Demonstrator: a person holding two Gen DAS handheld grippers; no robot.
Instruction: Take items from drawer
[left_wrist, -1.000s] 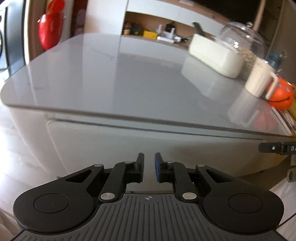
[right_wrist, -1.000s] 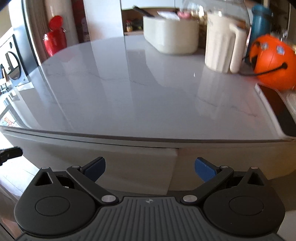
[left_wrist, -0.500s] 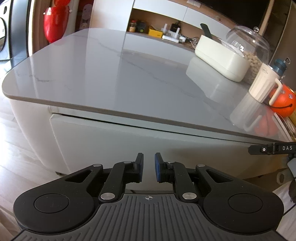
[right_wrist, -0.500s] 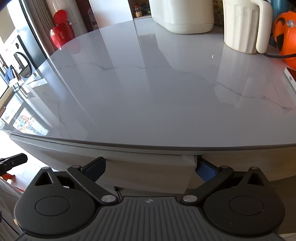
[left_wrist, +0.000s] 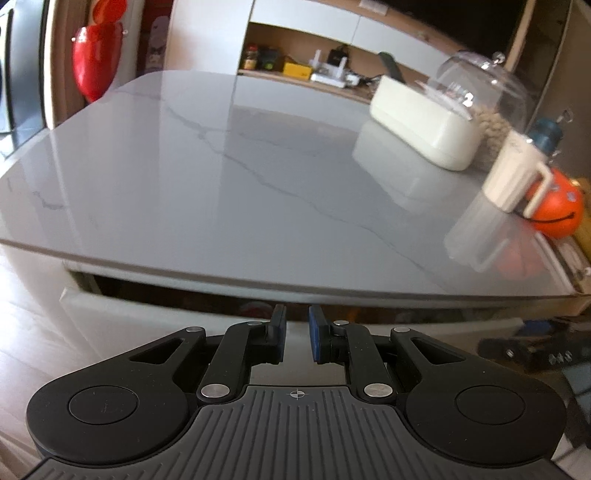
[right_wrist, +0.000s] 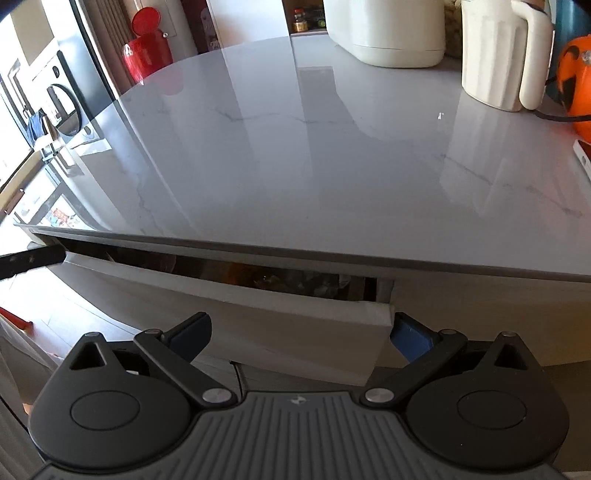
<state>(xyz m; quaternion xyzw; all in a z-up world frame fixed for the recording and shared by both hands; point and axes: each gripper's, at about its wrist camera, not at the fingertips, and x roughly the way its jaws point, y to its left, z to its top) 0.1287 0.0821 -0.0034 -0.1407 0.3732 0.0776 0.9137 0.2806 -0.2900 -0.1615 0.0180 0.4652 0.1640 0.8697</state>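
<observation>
White drawer (right_wrist: 288, 325) ajar between right gripper (right_wrist: 301, 332) fingers.

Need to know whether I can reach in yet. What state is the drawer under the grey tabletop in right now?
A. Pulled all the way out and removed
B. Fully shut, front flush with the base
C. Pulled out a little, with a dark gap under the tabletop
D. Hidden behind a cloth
C: the drawer front stands out from the base, with a dark gap under the tabletop edge showing unclear contents.

Pale grey drawer (right_wrist: 288, 325) under the tabletop edge, pulled partway out. Dark gap above its front; contents (right_wrist: 295, 278) inside too dim to ID.
</observation>
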